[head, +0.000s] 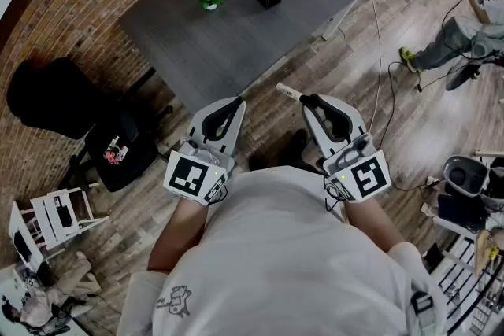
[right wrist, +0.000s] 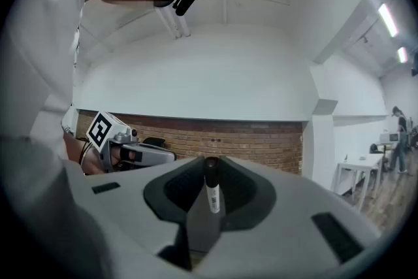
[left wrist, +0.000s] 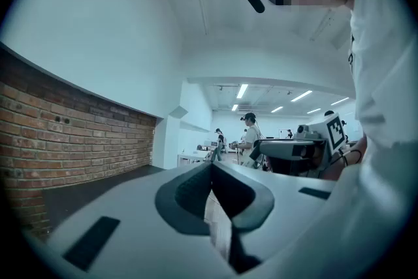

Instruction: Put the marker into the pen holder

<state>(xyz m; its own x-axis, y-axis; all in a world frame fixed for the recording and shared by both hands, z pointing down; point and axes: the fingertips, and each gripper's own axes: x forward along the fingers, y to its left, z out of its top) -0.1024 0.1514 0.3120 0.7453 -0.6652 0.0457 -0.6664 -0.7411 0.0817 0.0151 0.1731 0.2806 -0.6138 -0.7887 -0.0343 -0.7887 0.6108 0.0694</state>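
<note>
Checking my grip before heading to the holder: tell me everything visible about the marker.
The marker is slim, with a white barrel bearing dark print and a black end, plastic by its look. It is pinched crosswise between the jaws of the right gripper. In the head view its white end sticks out sideways past the jaws, in the air. Nothing else touches it.

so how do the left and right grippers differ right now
The right gripper is shut on the marker; the left gripper has its jaws together on nothing. The marker's white end sticks out sideways from the right gripper's tip toward the left gripper, whose tip is bare. Both are held near the person's body, pointing toward the table.
</note>
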